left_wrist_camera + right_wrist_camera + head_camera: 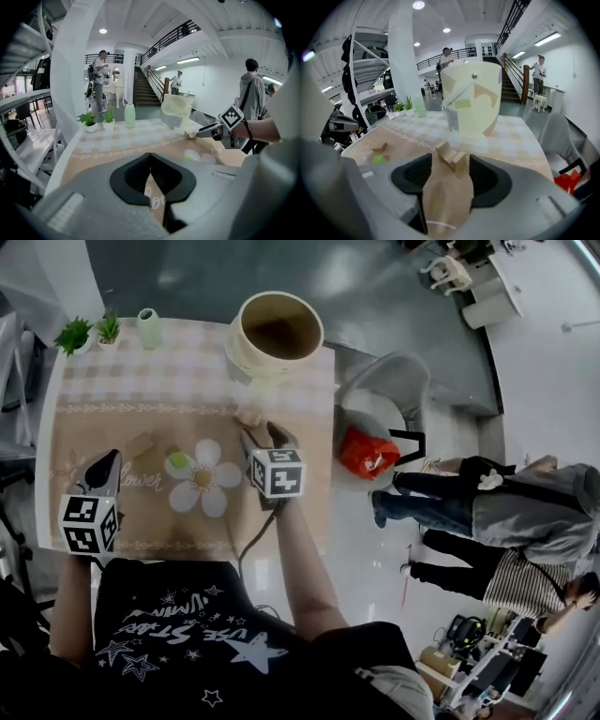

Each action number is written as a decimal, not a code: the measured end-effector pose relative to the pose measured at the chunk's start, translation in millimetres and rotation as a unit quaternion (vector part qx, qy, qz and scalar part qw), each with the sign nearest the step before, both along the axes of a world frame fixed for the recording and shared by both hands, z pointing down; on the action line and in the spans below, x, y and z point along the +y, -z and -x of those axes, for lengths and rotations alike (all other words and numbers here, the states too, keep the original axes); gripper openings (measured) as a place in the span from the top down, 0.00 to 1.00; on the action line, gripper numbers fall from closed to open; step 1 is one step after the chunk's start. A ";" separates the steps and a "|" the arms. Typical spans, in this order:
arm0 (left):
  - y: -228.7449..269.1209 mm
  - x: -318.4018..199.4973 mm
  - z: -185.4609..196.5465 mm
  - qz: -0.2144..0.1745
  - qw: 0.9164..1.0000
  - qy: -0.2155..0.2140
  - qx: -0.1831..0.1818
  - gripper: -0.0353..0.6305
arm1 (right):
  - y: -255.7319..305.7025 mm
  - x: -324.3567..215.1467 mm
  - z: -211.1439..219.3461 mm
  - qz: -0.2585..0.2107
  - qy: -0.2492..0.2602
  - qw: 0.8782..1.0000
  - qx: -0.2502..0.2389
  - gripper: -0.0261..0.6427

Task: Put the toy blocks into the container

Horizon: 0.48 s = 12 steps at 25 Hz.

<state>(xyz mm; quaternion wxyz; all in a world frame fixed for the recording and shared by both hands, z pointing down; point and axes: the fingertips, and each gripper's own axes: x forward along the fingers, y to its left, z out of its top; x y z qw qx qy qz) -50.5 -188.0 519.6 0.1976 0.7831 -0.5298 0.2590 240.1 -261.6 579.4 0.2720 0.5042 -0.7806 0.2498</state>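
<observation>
Toy block (452, 158), a notched wooden piece, sits between the spread jaws of the right gripper (450, 162), near their tips, so a shallow or skewed pinch could twist it loose short of the container (471, 101) straight ahead; the left gripper (150, 154), jaws together on nothing, idles aside.

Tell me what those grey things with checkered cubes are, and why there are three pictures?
A person holds two grey pinching tools, called grippers. One picture comes from a camera on the person's head; the other two from cameras riding on each gripper. The left gripper is shut and empty. The right gripper is open around a small tan wooden block. On the tan flower-print tablecloth lie a small green block and another tan wooden block. The cream round bucket is their container.
</observation>
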 end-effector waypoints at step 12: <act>-19.4 -2.4 15.4 0.034 0.999 0.011 -0.004 0.93 | -31.0 -23.4 11.4 0.041 0.088 0.994 0.055 0.69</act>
